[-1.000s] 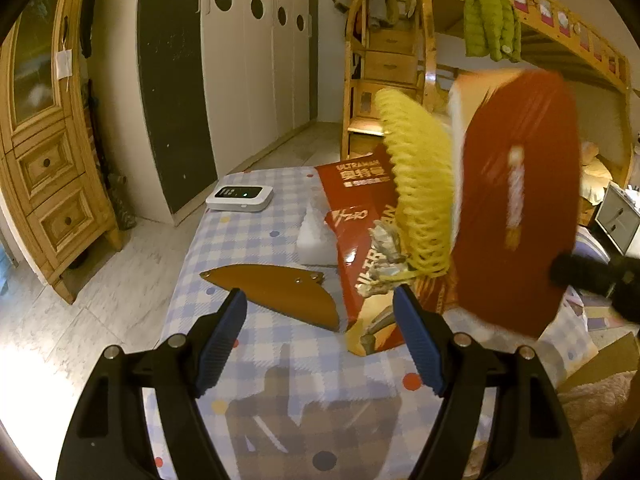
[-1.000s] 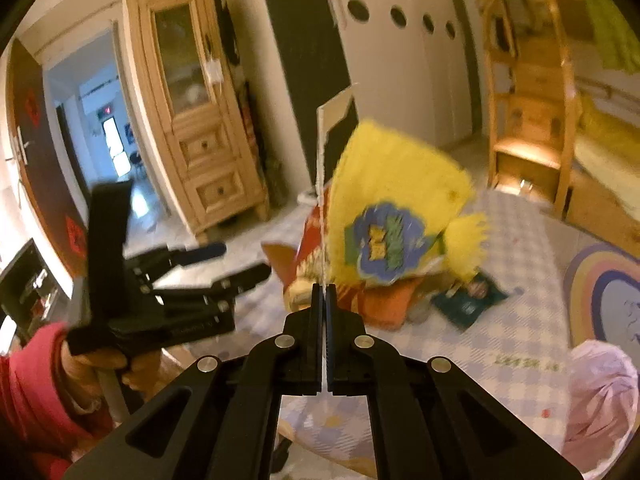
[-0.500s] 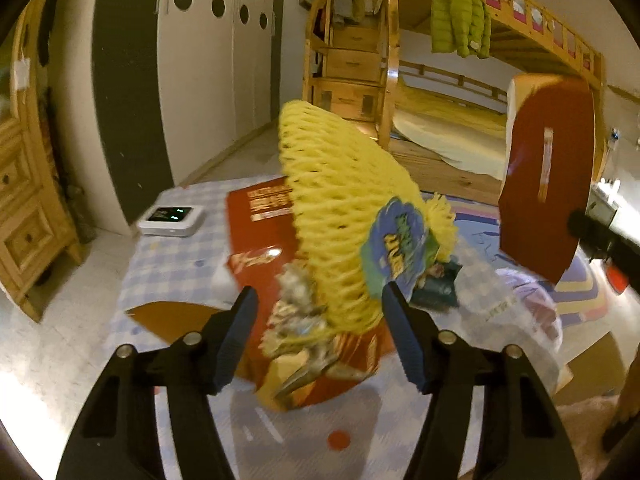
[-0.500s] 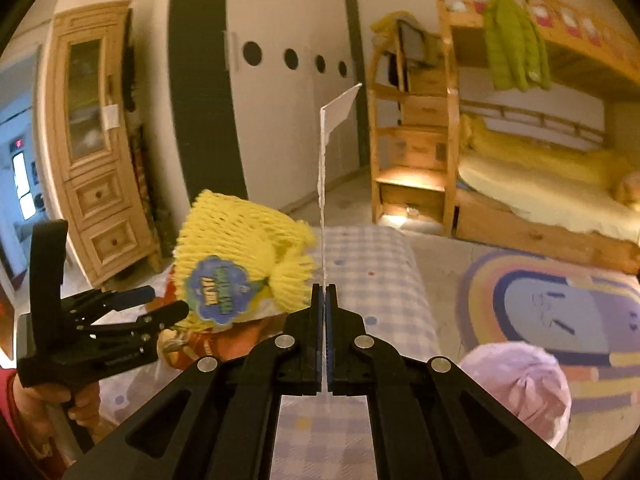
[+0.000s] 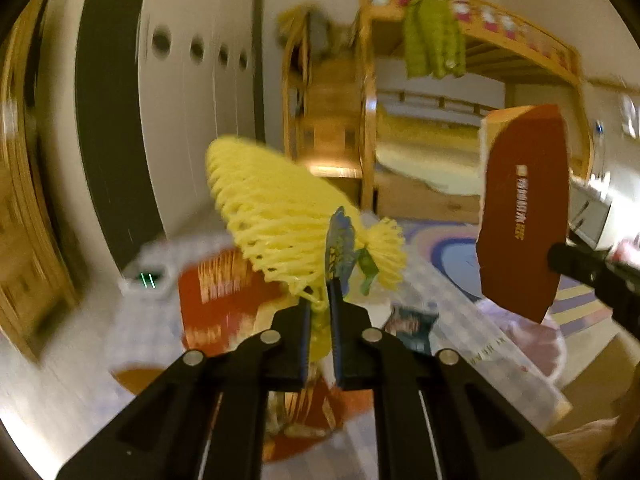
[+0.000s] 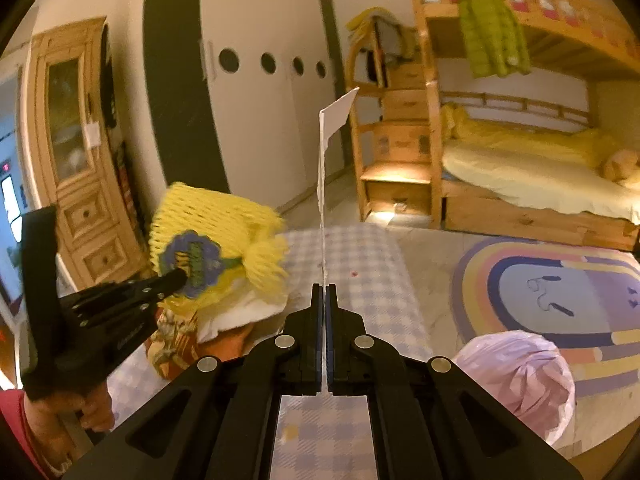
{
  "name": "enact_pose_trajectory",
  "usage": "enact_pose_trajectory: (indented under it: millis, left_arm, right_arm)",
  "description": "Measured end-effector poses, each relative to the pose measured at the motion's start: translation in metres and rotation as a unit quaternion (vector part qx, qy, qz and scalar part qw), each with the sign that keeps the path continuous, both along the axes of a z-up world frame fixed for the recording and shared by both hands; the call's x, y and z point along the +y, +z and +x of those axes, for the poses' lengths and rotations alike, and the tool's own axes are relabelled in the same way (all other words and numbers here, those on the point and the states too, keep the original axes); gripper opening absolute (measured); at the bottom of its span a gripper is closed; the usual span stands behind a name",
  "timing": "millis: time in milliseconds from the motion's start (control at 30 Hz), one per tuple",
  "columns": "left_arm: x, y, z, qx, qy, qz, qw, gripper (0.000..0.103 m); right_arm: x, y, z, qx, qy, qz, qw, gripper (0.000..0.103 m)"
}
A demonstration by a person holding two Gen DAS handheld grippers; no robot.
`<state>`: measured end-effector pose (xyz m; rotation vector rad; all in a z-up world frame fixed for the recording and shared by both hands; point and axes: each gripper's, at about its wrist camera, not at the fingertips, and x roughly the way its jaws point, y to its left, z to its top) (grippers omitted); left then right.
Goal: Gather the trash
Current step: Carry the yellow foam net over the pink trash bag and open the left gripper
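Trash is split between the two hands and the desk (image 6: 360,248), which carries a blue-and-white checked cloth. The left tongs (image 5: 320,300) have just been closing and now pinch the lower edge of a yellow foam fruit net (image 5: 276,216), which stands up and away from the pads, clear of the desk. A blue round sticker (image 6: 192,264) sits on the net, and beside it the net's end spreads into a yellow tassel. From the right wrist view the same tongs (image 6: 178,278) reach in from the left, held by a hand (image 6: 90,408) with a red sleeve below it.

The right tongs (image 6: 323,292) are closed tight on a flat piece of cardboard (image 6: 326,160), seen edge-on as a thin white line rising straight up from the pads. In the left wrist view that cardboard (image 5: 524,208) shows its red printed face, raised in the air at the right, well apart from the net.

On the desk, under and behind the net, lie a red printed package (image 5: 224,292), a small dark wrapper (image 5: 412,326) and a white device with a green light (image 5: 148,278) near the far corner; blur hides their finer detail. A pale pink plastic bag (image 6: 520,376) sits just beside the desk on the right. Beyond it a rainbow rug (image 6: 552,280) covers the floor, with a wooden bunk bed (image 6: 520,168) behind.
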<state>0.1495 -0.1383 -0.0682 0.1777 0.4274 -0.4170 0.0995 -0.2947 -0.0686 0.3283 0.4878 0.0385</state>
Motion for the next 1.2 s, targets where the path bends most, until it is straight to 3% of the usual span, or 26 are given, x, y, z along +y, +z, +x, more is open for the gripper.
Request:
enact_pose_trajectory:
  millis: [67,200,367,567,767,900,933,1000,1033,1133,1200]
  left_arm:
    - [-0.015,0.008,-0.017,-0.054,-0.012,0.017,0.9983,0.006]
    - [-0.049,0.009,-0.039,-0.09,-0.061,0.037,0.9934,0.006]
    - [-0.105,-0.009,-0.053,-0.063,-0.14,0.07,0.9856,0.006]
    - [-0.163,-0.041,-0.067,-0.029,-0.219,0.094,0.9708,0.006]
    - [-0.212,-0.065,-0.079,-0.001,-0.263,0.117,0.9577,0.007]
    - [-0.237,-0.073,-0.075,0.016,-0.27,0.122,0.9548,0.009]
    - [-0.242,-0.076,-0.072,0.022,-0.269,0.122,0.9551,0.013]
    - [-0.244,-0.078,-0.066,0.032,-0.263,0.12,0.9568,0.037]
    - [-0.243,-0.078,-0.063,0.038,-0.261,0.117,0.9575,0.041]
    - [-0.241,-0.082,-0.056,0.052,-0.251,0.117,0.9596,0.046]
    - [-0.236,-0.081,-0.053,0.055,-0.241,0.118,0.9617,0.047]
  right_arm:
    - [-0.008,0.003,-0.004,-0.003,-0.012,0.001,1.0,0.001]
    - [-0.033,0.01,-0.014,0.001,-0.041,0.003,0.999,0.001]
    - [-0.076,0.003,-0.035,0.028,-0.093,-0.011,0.995,0.001]
    - [-0.126,-0.047,-0.059,0.094,-0.152,-0.003,0.984,0.001]
    - [-0.161,-0.094,-0.066,0.142,-0.178,0.012,0.974,0.001]
    - [-0.177,-0.121,-0.066,0.161,-0.185,0.028,0.969,0.001]
    - [-0.181,-0.127,-0.067,0.164,-0.186,0.032,0.968,0.002]
    - [-0.187,-0.141,-0.062,0.175,-0.178,0.043,0.967,0.005]
    - [-0.187,-0.148,-0.061,0.184,-0.178,0.046,0.966,0.006]
    - [-0.188,-0.158,-0.057,0.198,-0.181,0.053,0.962,0.02]
    - [-0.185,-0.157,-0.06,0.196,-0.183,0.061,0.961,0.023]
